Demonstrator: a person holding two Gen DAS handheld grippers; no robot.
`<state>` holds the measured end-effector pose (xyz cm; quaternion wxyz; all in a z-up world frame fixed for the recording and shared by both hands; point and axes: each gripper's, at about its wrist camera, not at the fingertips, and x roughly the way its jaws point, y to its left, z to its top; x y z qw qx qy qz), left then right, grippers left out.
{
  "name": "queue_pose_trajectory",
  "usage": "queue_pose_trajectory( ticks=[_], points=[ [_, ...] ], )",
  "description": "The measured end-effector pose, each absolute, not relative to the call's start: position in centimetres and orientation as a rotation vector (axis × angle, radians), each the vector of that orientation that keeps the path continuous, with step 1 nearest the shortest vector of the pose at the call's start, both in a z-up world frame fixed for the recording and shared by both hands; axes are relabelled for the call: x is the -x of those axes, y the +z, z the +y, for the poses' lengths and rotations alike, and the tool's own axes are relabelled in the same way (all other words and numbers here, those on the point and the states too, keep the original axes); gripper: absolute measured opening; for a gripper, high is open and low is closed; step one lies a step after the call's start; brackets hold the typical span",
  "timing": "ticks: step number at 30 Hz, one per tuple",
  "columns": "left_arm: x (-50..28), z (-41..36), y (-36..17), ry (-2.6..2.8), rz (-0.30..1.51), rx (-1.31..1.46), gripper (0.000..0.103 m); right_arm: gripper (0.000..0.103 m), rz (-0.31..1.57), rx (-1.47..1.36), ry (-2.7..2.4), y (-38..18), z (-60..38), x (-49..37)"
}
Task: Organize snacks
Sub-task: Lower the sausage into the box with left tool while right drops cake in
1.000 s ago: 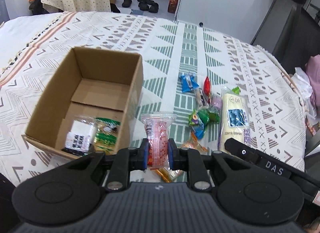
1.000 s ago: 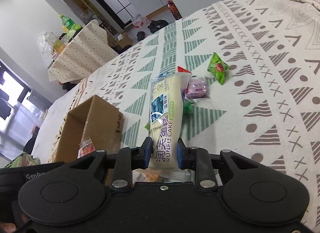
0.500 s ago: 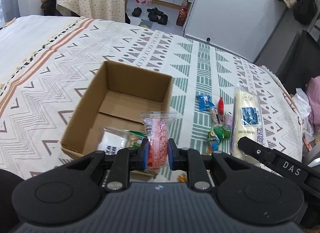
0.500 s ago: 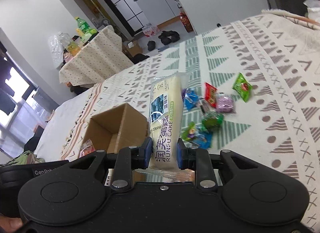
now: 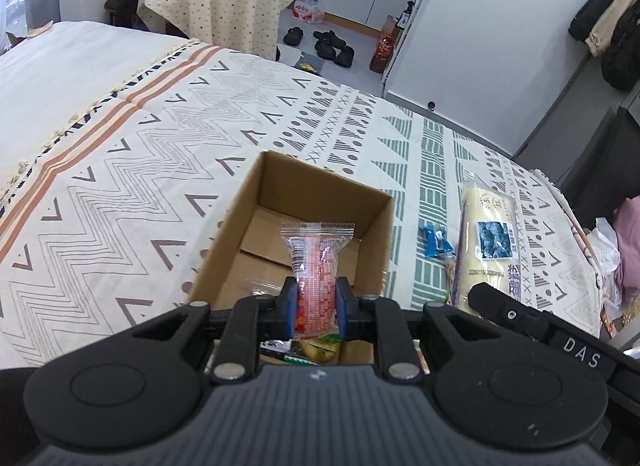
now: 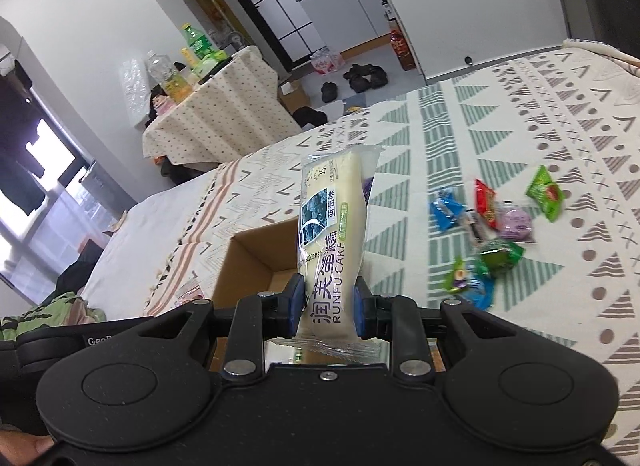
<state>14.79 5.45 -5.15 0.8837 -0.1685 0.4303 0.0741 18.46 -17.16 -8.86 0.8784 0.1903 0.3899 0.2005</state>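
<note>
Cardboard box (image 5: 376, 225) on the bed is your target, and its near rim could snag the long RUNFU CAKE pack (image 6: 334, 250) pinched low by your right hand-held gripper (image 6: 329, 312), tipping it outside. Your left hand-held gripper (image 5: 316, 308) squeezes the small red-printed snack packet (image 5: 316, 262) over the opening; released early, it lands short. "DAS" marks the other tool's body.

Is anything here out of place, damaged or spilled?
Nothing is damaged or spilled. Some snacks lie loose on the cloth outside the box. The left gripper holds a red packet over it, and the right gripper holds a cake upright.
</note>
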Motion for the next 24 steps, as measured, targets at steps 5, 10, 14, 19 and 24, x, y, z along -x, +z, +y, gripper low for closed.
queue_pose_trajectory(
  ticks=[5,10,14,19,24],
  points=[
    [-15.1,7.1,-5.4,0.155,0.896,0.374,0.018,0.025,0.829,-0.395,0.437,-8.7,-15.1,-19.0],
    [-15.8,8.6,-6.2,0.156,0.911,0.404,0.019,0.025,0.846,-0.396,0.464,-8.7,-13.2,-19.5],
    [-16.2,9.4,-7.1,0.156,0.934,0.417,0.019,0.025,0.863,-0.384,0.474,-9.3,-11.8,-19.9],
    [-16.3,9.9,-7.8,0.161,0.944,0.413,0.019,0.025,0.891,-0.374,0.472,-10.2,-10.6,-20.3],
    [-16.3,10.6,-8.2,0.18,0.965,0.41,0.023,0.025,0.915,-0.376,0.468,-11.1,-9.7,-20.8]
  ],
)
